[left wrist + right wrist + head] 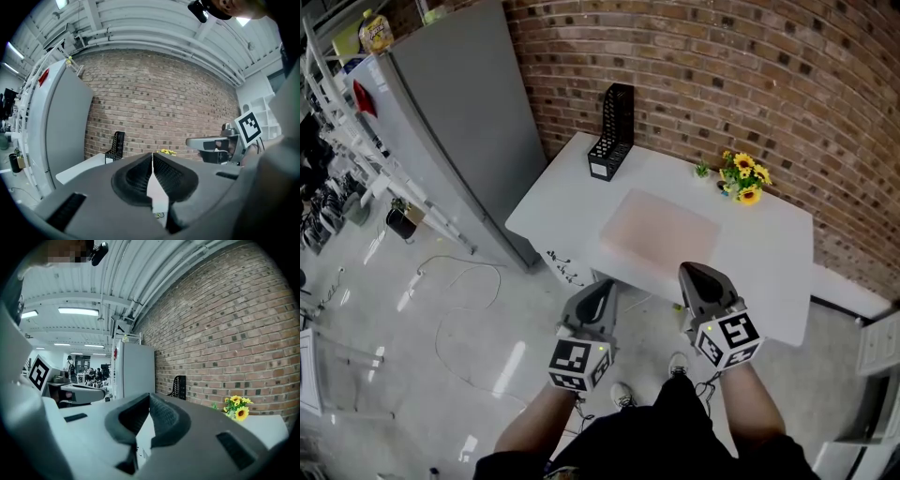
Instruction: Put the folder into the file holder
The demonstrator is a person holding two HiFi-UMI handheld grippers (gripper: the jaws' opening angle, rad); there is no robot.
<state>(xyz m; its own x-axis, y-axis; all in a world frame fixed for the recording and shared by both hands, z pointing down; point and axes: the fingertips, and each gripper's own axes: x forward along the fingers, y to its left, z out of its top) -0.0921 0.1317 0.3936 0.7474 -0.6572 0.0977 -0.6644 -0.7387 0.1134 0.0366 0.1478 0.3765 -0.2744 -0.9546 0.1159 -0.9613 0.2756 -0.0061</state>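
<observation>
A pink folder (661, 234) is lying flat in the middle of the white worktop (769, 253), well apart from the black file holder (612, 131) standing at its far left corner. The left gripper (602, 289) and right gripper (692, 274) are hovering by the near edge, jaws pressed together and gripping nothing.

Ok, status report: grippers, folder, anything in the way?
Left gripper and right gripper shut, empty. Folder flat on table, untouched. File holder upright at far corner. Flowers aside, nothing blocking.
</observation>
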